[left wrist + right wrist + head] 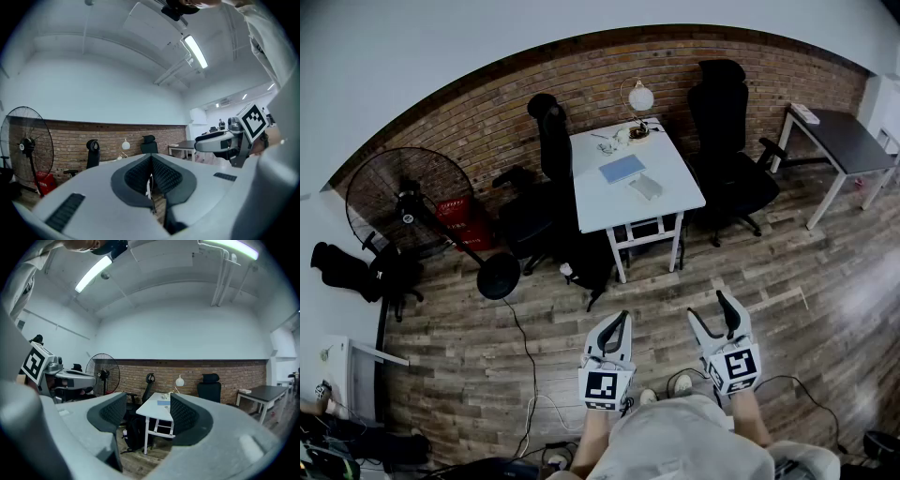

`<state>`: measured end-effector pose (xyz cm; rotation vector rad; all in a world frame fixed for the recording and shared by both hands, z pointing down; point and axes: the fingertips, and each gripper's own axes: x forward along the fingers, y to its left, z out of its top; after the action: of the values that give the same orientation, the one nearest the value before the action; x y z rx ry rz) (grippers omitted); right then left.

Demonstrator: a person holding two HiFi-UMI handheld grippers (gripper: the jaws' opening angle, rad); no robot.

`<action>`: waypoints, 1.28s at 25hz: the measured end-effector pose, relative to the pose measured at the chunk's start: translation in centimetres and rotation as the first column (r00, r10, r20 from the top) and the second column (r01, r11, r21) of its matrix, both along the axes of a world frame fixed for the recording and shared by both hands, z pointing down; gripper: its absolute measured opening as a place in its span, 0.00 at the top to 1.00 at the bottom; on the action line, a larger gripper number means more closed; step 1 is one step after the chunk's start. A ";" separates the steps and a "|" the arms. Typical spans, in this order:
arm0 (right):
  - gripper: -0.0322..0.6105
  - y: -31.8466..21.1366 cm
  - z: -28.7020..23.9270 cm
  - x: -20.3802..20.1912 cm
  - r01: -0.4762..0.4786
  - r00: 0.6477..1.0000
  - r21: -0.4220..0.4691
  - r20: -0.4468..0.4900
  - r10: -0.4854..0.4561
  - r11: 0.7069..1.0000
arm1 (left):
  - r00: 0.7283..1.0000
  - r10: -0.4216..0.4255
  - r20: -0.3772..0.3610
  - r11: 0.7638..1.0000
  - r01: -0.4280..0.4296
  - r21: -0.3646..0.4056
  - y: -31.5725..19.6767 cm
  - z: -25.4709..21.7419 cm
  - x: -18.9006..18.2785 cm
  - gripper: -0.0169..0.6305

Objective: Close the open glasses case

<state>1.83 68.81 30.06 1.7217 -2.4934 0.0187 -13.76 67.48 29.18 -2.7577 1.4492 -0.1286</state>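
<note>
Far ahead stands a white table (675, 183), and on it lies a small grey object (646, 187) that may be the glasses case; it is too small to tell whether it is open. Both grippers hang low over the wooden floor, well short of the table. My left gripper (621, 318) is shut with nothing in it; its pads (140, 176) meet in the left gripper view. My right gripper (708, 306) is open and empty. Between its jaws, the right gripper view shows the table (154, 409) in the distance.
A blue flat item (622, 169) and a globe lamp (639, 97) also sit on the table. Black office chairs (546, 141) (724, 122) flank it, and a dark bag (591, 262) lies under it. A floor fan (398, 197) stands left, a dark desk (848, 141) right, and cables (530, 375) cross the floor.
</note>
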 end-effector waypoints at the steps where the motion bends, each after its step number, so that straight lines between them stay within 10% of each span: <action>1: 0.49 0.0 0.0 -0.1 -0.013 1.000 -0.003 0.010 0.013 1.000 | 1.000 0.006 0.002 1.000 -0.006 0.001 0.0 0.0 -0.2 0.97; 32: 0.49 -9.5 2.3 4.7 0.056 0.997 -0.028 0.054 -0.054 0.998 | 0.999 -0.038 0.036 0.999 0.038 0.016 -8.3 0.9 5.8 0.97</action>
<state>6.53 59.29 32.31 1.6618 -2.5635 0.0978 -7.96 59.19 30.05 -2.7019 1.4876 -0.1668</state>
